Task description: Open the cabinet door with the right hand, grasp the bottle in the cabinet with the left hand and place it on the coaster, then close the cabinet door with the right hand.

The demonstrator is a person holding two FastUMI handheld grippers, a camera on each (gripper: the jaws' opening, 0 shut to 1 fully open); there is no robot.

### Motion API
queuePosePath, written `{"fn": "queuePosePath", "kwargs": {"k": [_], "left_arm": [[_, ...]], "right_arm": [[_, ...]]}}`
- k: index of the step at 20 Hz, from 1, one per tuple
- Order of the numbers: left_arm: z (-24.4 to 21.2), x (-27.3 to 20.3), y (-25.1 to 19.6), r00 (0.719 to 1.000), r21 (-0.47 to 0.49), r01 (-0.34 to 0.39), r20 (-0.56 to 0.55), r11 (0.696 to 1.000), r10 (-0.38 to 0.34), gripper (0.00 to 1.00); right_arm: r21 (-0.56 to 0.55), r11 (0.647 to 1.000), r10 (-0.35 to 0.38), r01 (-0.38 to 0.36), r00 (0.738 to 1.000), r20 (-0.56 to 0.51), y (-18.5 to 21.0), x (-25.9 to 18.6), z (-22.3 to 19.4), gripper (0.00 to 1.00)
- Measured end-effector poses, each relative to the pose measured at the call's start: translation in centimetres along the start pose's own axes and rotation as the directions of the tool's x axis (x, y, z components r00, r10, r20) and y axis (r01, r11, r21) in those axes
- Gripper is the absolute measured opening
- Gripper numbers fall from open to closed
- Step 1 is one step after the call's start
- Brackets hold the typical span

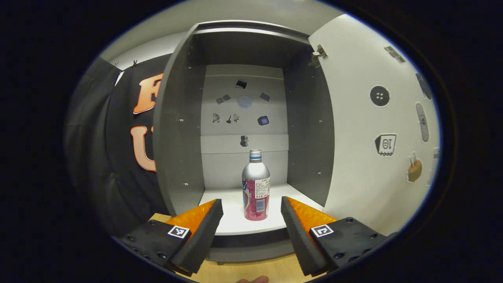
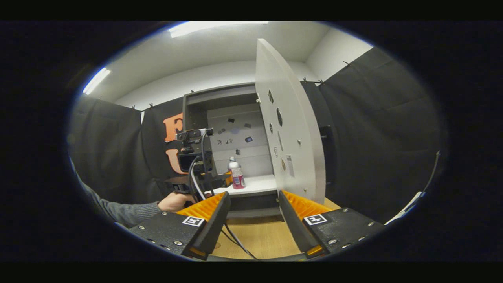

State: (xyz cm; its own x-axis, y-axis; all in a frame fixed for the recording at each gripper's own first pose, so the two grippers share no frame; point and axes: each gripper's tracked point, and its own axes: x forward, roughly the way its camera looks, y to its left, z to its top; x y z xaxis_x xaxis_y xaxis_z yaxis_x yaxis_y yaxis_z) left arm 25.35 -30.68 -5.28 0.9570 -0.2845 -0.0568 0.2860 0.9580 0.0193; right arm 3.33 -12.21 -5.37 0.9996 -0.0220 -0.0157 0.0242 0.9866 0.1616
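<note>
Left tongs (image 1: 251,220) spread wide before the bottle (image 1: 256,186), upright on the cabinet (image 1: 178,129) shelf; smooth metal (likely slippery) favours a mid-body grip. Right tongs (image 2: 253,218) spread, empty.

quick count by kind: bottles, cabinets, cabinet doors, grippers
bottle: 1
cabinet: 1
cabinet door: 1
grippers: 2, left gripper and right gripper
Total: 5

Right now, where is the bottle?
The bottle stands upright on the white shelf inside the open cabinet, straight ahead of the left gripper in the left gripper view, with the open door on its right.
</note>
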Motion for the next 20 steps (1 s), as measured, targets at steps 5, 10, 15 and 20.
{"fn": "queuePosePath", "kwargs": {"k": [5, 10, 15, 20], "left_arm": [[-2.1, 6.9, -0.3, 0.999, -0.024, 0.013, -0.04, 1.0, -0.014, 0.96], [-3.1, 11.0, -0.4, 0.998, -0.035, 0.028, -0.048, 0.999, -0.03, 0.96], [-3.5, 12.7, -0.3, 0.999, -0.021, 0.023, -0.045, 1.0, -0.024, 0.96], [-1.7, 9.8, 0.2, 1.0, -0.01, 0.016, 0.011, 1.0, -0.016, 0.86]], "right_arm": [[0.009, 0.999, -0.043, 0.043, 0.997, -0.057, -0.3, 3.4, -1.5, 0.79], [0.027, 0.996, -0.083, 0.085, 0.993, -0.079, -0.6, 5.5, -2.1, 0.79], [0.042, 0.993, -0.103, 0.11, 0.986, -0.13, -1.1, 6.2, -4.1, 0.8], [0.063, 0.993, -0.093, 0.103, 0.984, -0.151, -1.1, 5.8, -4.7, 0.81]]}}
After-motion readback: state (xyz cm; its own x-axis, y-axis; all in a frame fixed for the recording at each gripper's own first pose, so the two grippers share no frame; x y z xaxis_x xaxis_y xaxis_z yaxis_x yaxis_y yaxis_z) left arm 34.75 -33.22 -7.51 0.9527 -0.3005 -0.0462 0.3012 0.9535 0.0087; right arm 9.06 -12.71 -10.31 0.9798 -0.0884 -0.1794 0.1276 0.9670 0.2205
